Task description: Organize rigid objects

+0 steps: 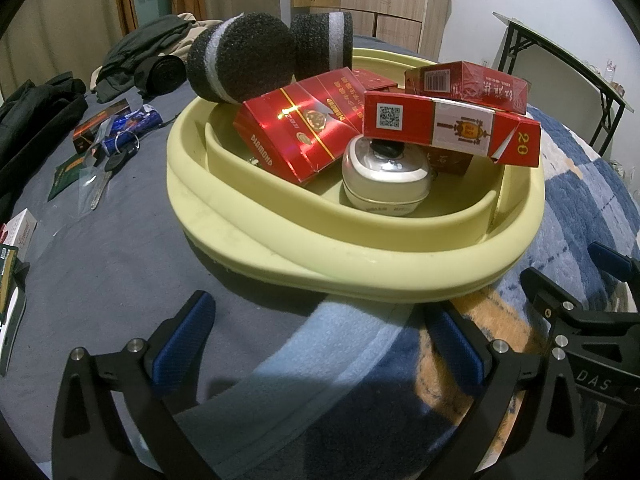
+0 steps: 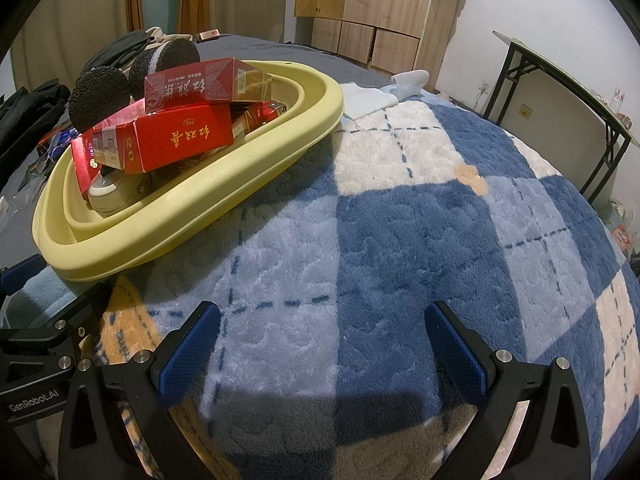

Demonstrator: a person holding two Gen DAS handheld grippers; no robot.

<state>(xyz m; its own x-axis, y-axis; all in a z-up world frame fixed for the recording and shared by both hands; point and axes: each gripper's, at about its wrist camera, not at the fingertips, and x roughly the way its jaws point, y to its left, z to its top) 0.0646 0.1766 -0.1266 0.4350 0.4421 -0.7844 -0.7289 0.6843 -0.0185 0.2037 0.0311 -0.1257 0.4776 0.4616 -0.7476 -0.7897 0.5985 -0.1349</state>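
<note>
Left gripper: jaws wide apart, nothing between them, low over the blanket just short of the basin.
Right gripper: jaws spread, empty, above the plaid blanket to the right of the basin.
Basin: pale yellow, on the bed, its near edge on the blanket.
White case: in the basin's front, under the red boxes.
Red boxes: several stacked crosswise in the basin; the box marked 20 lies across the case.
Foam rollers: two, dark with a grey band, on the far rim.
Loose items: keys and small packs on the grey sheet, left of the basin.
Far: dark clothes, wooden cabinets, folding table.
</note>
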